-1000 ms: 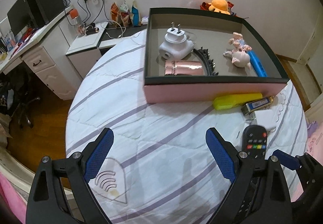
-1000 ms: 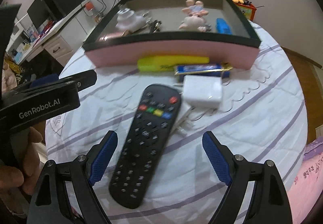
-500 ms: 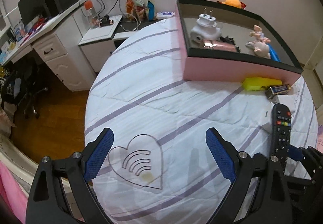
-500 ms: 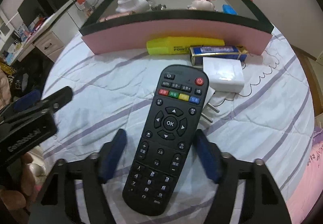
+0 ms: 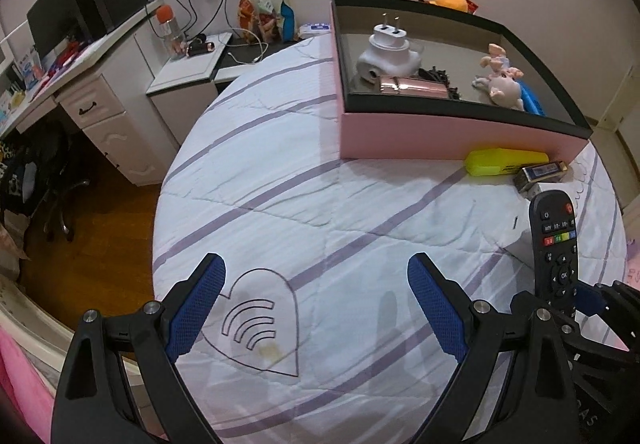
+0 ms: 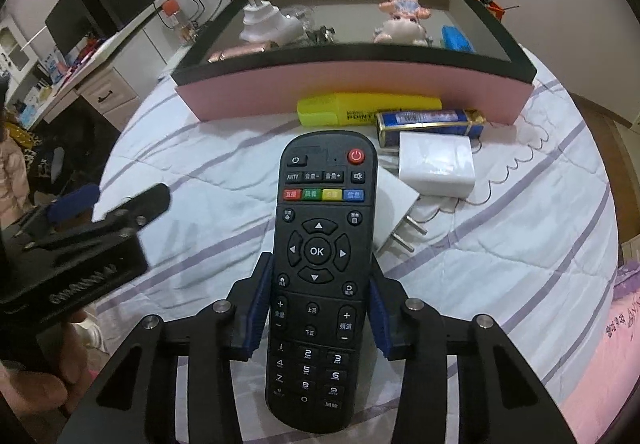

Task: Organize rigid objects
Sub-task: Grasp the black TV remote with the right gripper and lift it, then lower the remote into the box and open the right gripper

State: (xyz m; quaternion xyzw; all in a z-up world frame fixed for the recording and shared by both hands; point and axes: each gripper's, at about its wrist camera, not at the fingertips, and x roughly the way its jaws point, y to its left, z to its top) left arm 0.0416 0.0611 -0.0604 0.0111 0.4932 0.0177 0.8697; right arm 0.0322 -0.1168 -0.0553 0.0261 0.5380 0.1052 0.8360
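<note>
The remote control (image 6: 316, 268) lies lengthwise between the fingers of your right hand-held gripper (image 6: 316, 308), face up on the bed (image 6: 500, 264), its number keys toward you and its power button pointing at the box. The jaws are closing, and the blue pads (image 6: 256, 308) already sit against both long edges at about the middle of the body, which looks like a sensible place to pinch: the grip should balance the long shape so neither end droops when you lift. Your left hand-held gripper (image 5: 316, 308) hangs spread wide over bare quilt beside a printed heart (image 5: 260, 324), holding nothing, and is well apart from the remote, so it leaves the right side free to work. Just beyond the remote's top, a white charger (image 6: 438, 164) rests on the bed with a second white plug (image 6: 396, 212) partly under the remote's right edge; I judge that this plug could shift as the remote comes up. Further on, a yellow highlighter (image 6: 360, 110) and a blue battery pack (image 6: 428, 124) lie right beside the pink box (image 6: 360, 88). The box is open on top and already holds a white adapter (image 6: 268, 22), a pig figurine (image 6: 400, 24) and a blue item (image 6: 456, 38), so it is likely where the remote belongs.
</note>
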